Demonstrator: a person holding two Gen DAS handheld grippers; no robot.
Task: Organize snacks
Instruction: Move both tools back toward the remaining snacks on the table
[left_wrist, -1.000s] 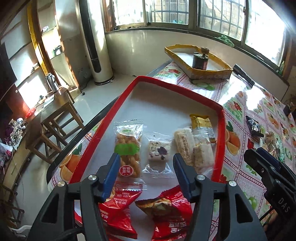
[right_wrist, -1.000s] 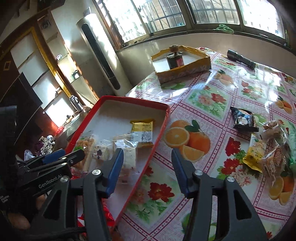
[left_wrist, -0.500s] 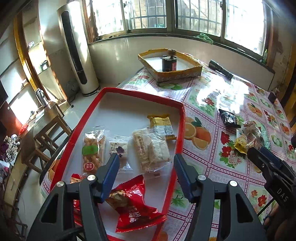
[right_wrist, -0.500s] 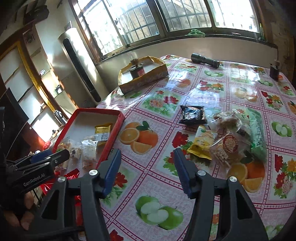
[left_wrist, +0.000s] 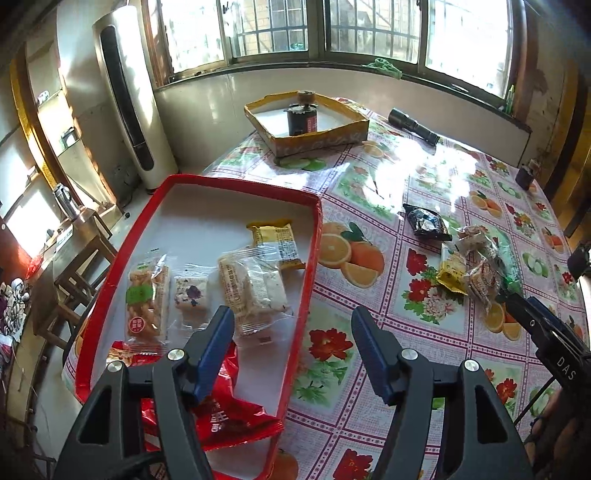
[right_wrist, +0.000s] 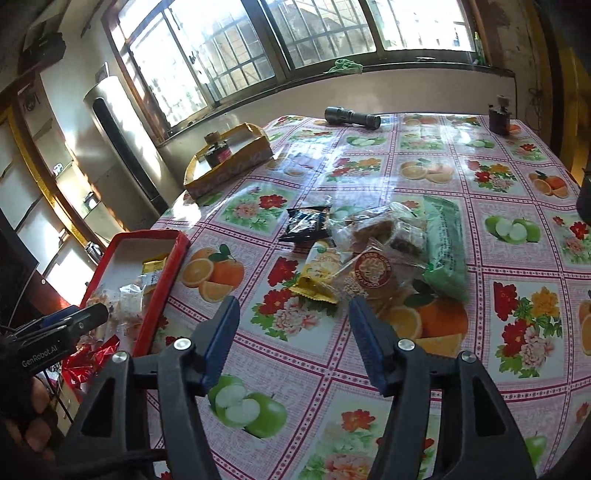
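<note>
You had both grippers over the near side of the tabletop (right_wrist: 369, 147), each empty. The left gripper (left_wrist: 291, 334) hung by the near right rim of the red tray (left_wrist: 312, 254), its fingers spread and opening wider with nothing between them. The right gripper (right_wrist: 293, 328) faced the loose pile of snacks (right_wrist: 384, 254) toward the middle of the tabletop, its fingers also apart and opening, bare cloth between them.

The tray, at the tabletop's left edge, held several packets already: a clear one with a green label (left_wrist: 144, 299), a small white bar (left_wrist: 190, 295), a pale wafer pack (left_wrist: 255, 288), a yellow packet (left_wrist: 277, 240) and a red foil bag (left_wrist: 221, 413) at the near end.

The pile's packets looked light, soft and crinkly, and the film probably slippery. The cookie in clear wrap with a round red seal (right_wrist: 373, 271) could crush, so a gentle pinch on a sealed end would likely suit. The yellow packet (right_wrist: 317, 277) at the pile's near edge and the black packet (right_wrist: 306, 223) on its far left looked easiest to pinch by a crimped end. The long green pack (right_wrist: 443, 243) would take a hold mid-length.

Readable writing: "GenRobot.AI" on the left gripper's body, "DAS" on the right's. The seal's lettering was too small to read.
</note>
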